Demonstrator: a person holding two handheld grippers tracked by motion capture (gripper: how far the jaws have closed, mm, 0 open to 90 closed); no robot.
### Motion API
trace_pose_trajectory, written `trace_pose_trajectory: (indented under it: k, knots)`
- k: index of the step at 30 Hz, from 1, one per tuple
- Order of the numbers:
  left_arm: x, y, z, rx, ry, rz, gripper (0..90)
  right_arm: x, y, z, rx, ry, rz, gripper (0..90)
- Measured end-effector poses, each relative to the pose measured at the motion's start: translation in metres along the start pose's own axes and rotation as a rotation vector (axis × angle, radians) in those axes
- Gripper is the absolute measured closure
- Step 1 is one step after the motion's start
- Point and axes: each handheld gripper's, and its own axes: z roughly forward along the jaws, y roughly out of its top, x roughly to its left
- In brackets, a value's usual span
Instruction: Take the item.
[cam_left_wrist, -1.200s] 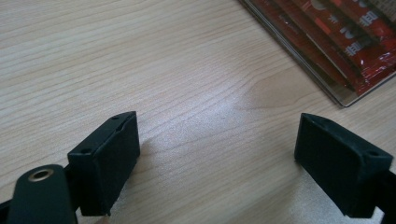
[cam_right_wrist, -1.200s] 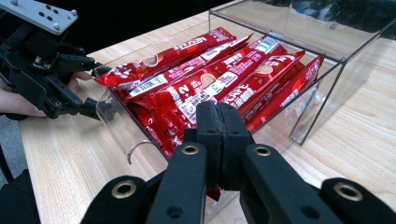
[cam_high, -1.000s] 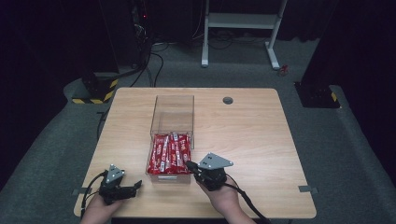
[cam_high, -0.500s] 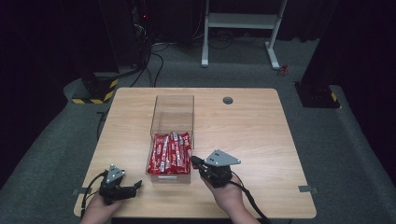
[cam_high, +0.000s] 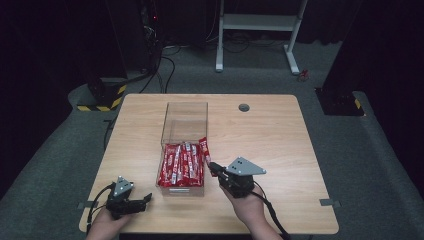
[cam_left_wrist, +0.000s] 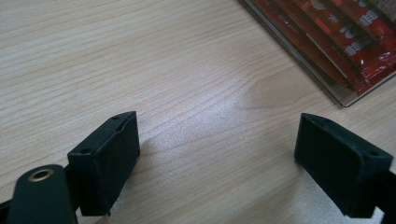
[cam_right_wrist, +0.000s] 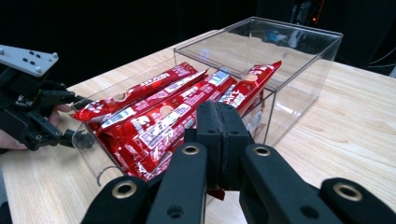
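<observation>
My right gripper (cam_high: 214, 167) sits clamped tight on a red packet's (cam_right_wrist: 250, 86) corner beside the clear box (cam_high: 184, 117); my left gripper (cam_high: 142, 198), wide open and empty, rests left of that box.

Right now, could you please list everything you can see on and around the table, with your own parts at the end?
table: one, light wood, centre.
clear box: one, transparent, open top, mid-table.
snack packets: several, red, in the box's near half; one leans over the rim.
cable port: one, dark, far side of table.
white frame: one, on floor behind.
left gripper: black, jaws open over bare wood, near left corner.
right gripper: black, jaws shut, a red scrap below them, beside the box.
</observation>
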Motion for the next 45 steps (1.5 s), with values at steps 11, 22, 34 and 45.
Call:
trace_pose_trajectory:
  k: [11, 22, 34, 45]
  knots:
    - [0.000, 0.000, 0.000, 0.000, 0.001, 0.001, 14.5, -0.012, 0.001, -0.006, -0.021, -0.035, 0.015, 89.7]
    - [0.000, 0.000, 0.000, 0.000, 0.000, 0.000, 14.5, -0.026, -0.006, -0.003, -0.003, -0.078, 0.044, 89.7]
    - [0.000, 0.000, 0.000, 0.001, 0.001, 0.000, 14.4, -0.041, -0.017, 0.003, 0.026, -0.116, 0.078, 89.7]
    - [0.000, 0.000, 0.000, 0.001, 0.001, 0.001, 14.4, -0.052, -0.032, 0.015, 0.077, -0.144, 0.104, 89.7]
